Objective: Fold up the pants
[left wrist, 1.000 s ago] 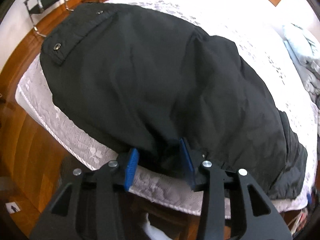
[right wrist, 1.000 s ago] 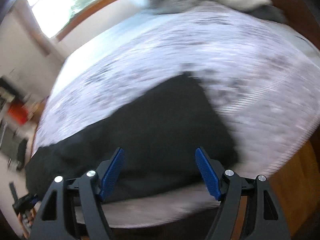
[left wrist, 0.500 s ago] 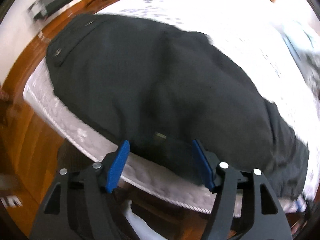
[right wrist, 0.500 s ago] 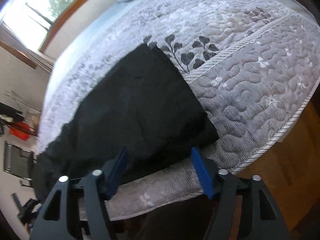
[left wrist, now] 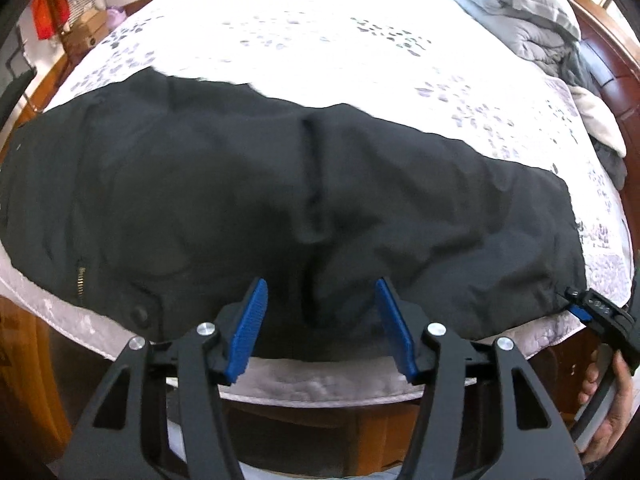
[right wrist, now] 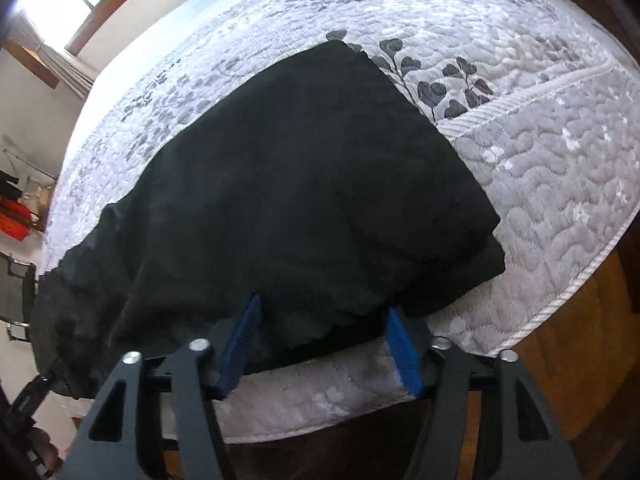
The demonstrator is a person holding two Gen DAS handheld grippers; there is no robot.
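Both my grippers, left (left wrist: 318, 322) and right (right wrist: 320, 344), were closing around the pants (left wrist: 280, 208) edge, not yet pinching; a shallow bite might have slipped.

Pants (left wrist: 280, 200) on bed (left wrist: 360, 40) near edge, bedding (left wrist: 536, 32) behind

A bed (left wrist: 360, 40) with a pale quilted cover printed with grey leaves carries black pants (left wrist: 280, 200), laid flat along its near edge. Grey bedding (left wrist: 532, 24) lies crumpled at the far right end by the wooden headboard (left wrist: 600, 52).
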